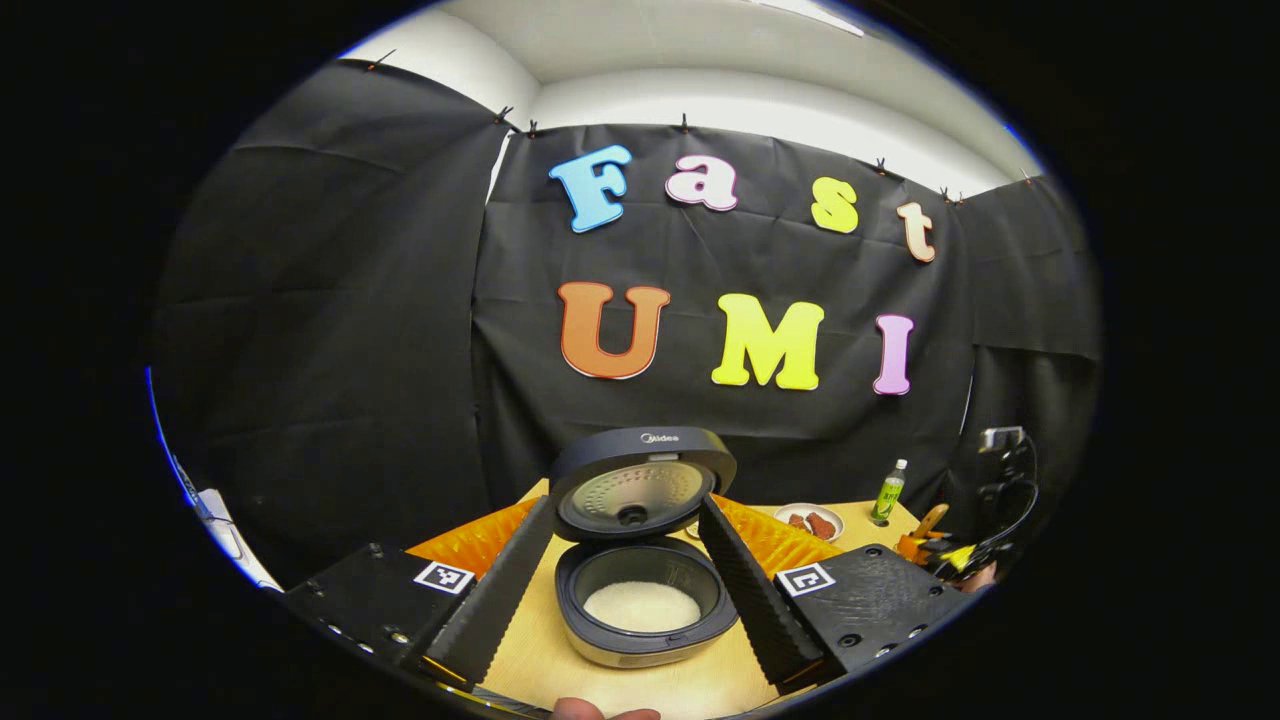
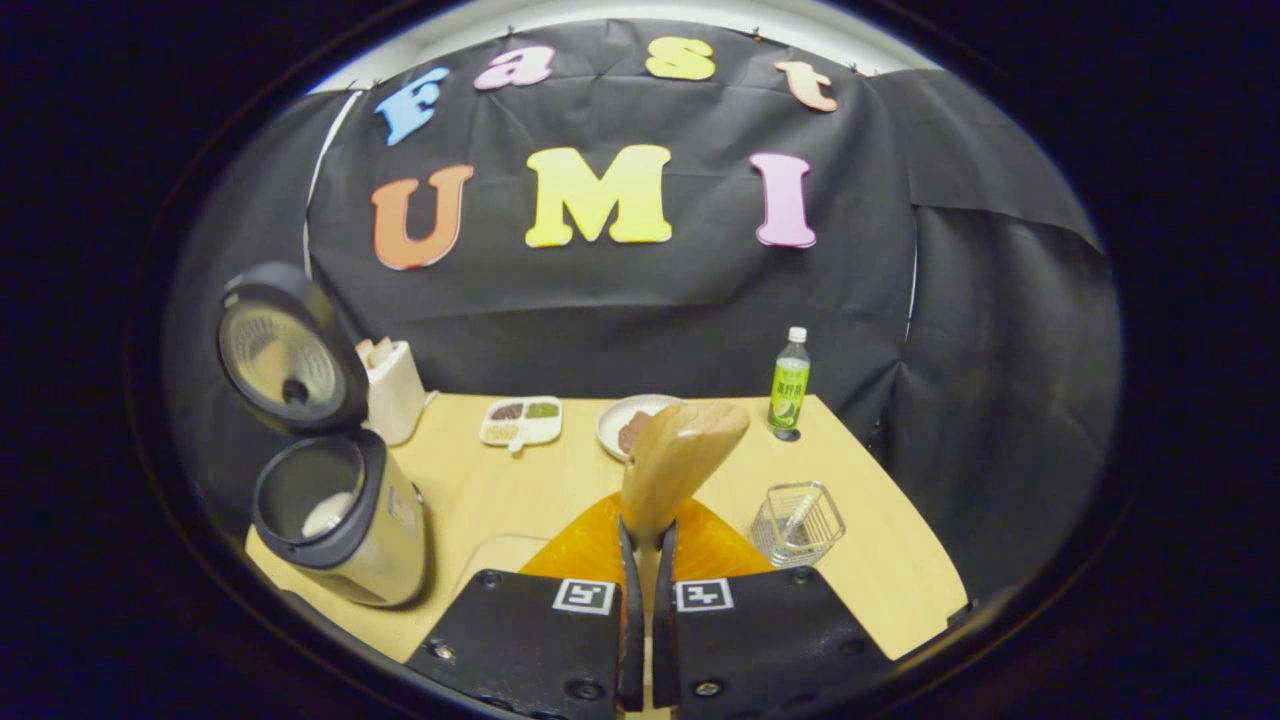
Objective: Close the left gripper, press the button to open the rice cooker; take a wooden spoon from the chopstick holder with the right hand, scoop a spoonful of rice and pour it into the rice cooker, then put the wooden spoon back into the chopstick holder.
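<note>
Right tongs are clamped on the handle of the wooden spoon, both fingers pressed against it, and the spoon's bowl rises tilted above the worktop. Left tongs stand wide apart with nothing between them, their fingers framing the rice cooker from either side.

Taking the rice cooker as the landmark: in the left gripper view it sits just ahead of the left tongs, its lid swung up and back, and white rice lies in the bottom of its inner pot. In the right gripper view the cooker stands to the left of the held spoon, near the worktop's front edge. An orange mat lies on the worktop right of the cooker, beneath the right tongs. A clear wire-like basket sits farther right, past the spoon. Just behind the cooker stands a white holder. Farther back and to the right lie a divided tray, then a plate, then a green bottle by the booth wall.
</note>
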Tool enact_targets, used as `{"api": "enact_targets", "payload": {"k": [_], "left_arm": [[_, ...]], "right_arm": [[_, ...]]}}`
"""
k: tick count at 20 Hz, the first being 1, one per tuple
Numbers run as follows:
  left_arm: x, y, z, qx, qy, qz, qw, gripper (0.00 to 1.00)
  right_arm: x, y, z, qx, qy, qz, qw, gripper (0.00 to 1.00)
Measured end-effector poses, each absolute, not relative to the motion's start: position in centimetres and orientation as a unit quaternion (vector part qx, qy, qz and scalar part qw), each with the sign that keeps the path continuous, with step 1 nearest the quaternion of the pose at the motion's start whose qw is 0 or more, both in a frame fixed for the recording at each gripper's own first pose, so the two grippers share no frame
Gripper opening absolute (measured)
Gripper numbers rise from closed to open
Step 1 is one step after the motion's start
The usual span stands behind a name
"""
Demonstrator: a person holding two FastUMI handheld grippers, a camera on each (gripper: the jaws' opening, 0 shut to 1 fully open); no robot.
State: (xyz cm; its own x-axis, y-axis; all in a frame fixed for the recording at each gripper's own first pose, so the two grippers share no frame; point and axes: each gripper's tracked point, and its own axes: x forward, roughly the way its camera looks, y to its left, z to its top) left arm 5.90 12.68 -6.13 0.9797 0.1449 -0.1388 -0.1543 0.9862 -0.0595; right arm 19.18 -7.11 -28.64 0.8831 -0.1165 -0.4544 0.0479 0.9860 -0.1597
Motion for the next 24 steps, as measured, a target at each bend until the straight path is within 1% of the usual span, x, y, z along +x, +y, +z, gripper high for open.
{"api": "enact_targets", "payload": {"k": [3,7,11,14,18,22,24], "left_arm": [[5.2,14.3,-6.4,-0.025,0.077,0.084,0.993,0.95],[4.3,15.3,-7.4,-0.026,0.094,0.096,0.991,0.95],[3.6,16.0,-7.6,-0.024,0.1,0.102,0.989,0.95],[3.3,16.2,-7.7,-0.022,0.102,0.105,0.989,0.95],[2.8,15.9,-7.8,-0.02,0.102,0.106,0.989,0.95],[2.6,15.5,-8.1,-0.02,0.102,0.108,0.989,0.95],[2.6,15.3,-8.0,-0.02,0.101,0.108,0.989,0.95]], "right_arm": [[19.6,-6.8,-31.9,-0.111,0.238,-0.051,0.964,0.09],[20.7,-7.0,-34.6,-0.127,0.226,-0.078,0.963,0.08],[21.3,-5.0,-35.9,-0.108,0.223,-0.071,0.966,0.08],[21.0,-1.7,-37.0,-0.05,0.239,-0.029,0.969,0.09],[20.2,0.9,-37.2,0.021,0.262,0.004,0.965,0.09],[19.6,1.9,-37.2,0.14,0.296,0.011,0.945,0.09],[19.6,0.8,-37.1,0.194,0.307,-0.005,0.932,0.08]]}}
